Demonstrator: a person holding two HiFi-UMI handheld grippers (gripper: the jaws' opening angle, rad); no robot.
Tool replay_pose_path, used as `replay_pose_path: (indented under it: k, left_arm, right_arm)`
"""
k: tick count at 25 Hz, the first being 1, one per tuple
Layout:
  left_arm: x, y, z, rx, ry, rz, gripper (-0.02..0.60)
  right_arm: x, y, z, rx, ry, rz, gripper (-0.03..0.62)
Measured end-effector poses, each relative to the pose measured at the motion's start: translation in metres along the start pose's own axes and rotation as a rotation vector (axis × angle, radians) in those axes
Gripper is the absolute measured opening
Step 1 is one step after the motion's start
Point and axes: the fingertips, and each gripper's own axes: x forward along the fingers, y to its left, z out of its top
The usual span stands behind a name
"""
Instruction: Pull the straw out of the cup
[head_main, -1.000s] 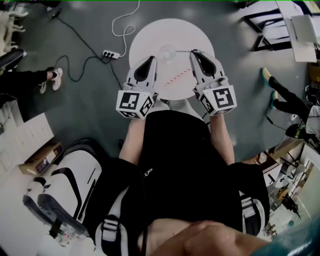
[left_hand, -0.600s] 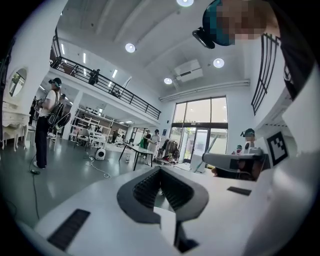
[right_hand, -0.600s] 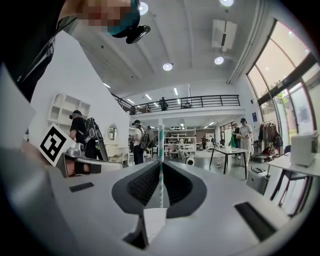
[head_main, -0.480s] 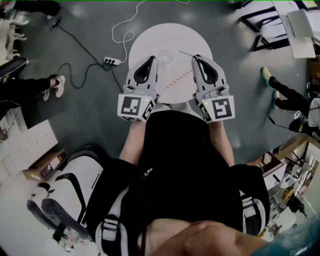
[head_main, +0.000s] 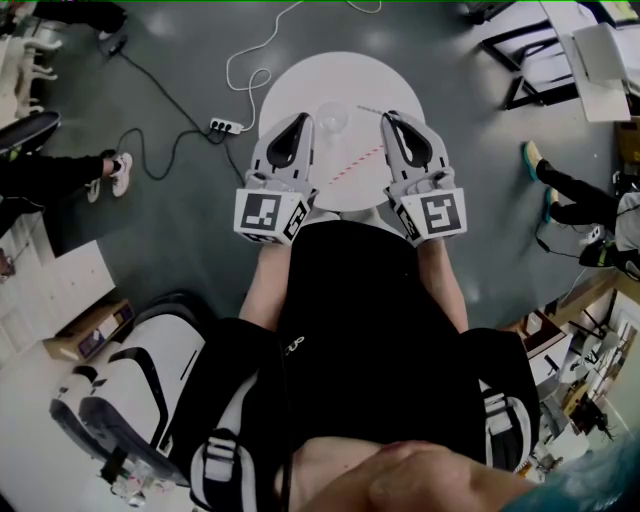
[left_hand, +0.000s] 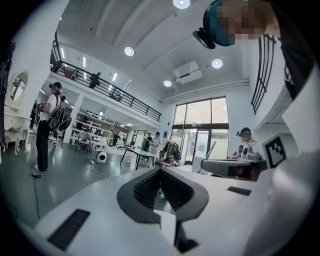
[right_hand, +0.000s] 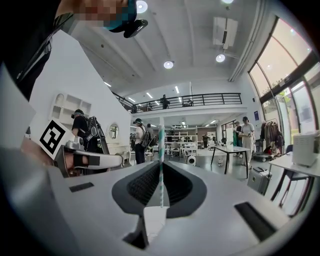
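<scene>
Far left of the head view: a dark-trousered leg with a white shoe (head_main: 118, 165) on the grey floor. Next to the right, a white power strip (head_main: 225, 126) with trailing cables, near but apart from the round white table (head_main: 345, 62) at top centre.

Over the table's left part, the white-shelled left gripper (head_main: 303, 118), level, with a black-and-white marker cube (head_main: 270, 213) at its rear end. In the left gripper view, ribbed black pads (left_hand: 142, 187) drawn together at the tips, nothing between them, only the hall floor visible past them.

Just right of that gripper's tip, a clear round cup (head_main: 333, 116), upright on the table, touched by neither gripper.

Below and right of the cup, between the two grippers, a red-and-white striped straw (head_main: 355, 162), slanting across the tabletop from lower left to upper right.

Above it, a white straw with teal stripes (head_main: 370, 107), thin and almost level in the head view, with one end at the tip of the right gripper (head_main: 388, 115) and the free end pointing towards the cup. Outside the cup, just beside its rim. Too small there to tell whether end and rim touch.

In the right gripper view, dark ribbed pads (right_hand: 142, 185) clamped on this straw (right_hand: 161, 140). Straw upright in that view, pinched near its lower end, most of its length standing above the jaws.

Behind the right gripper, its own marker cube (head_main: 432, 213).

Far right, on the floor, another leg ending in a teal shoe (head_main: 535, 155), well apart from the table
</scene>
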Motion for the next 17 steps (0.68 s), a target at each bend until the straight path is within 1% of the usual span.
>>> replay_pose_path:
  k: [11, 13, 17]
  left_arm:
    - [-0.008, -0.001, -0.003, -0.008, 0.008, 0.021, 0.008]
    - [-0.011, 0.006, -0.004, -0.009, 0.012, 0.037, 0.008]
    - [-0.018, 0.030, -0.003, -0.014, 0.021, 0.093, 0.008]
  right_arm:
    - [0.001, 0.005, -0.004, 0.010, 0.017, 0.029, 0.038]
    - [0.004, 0.007, -0.006, 0.012, 0.020, 0.037, 0.038]
    - [0.011, 0.013, -0.009, 0.010, 0.020, 0.048, 0.037]
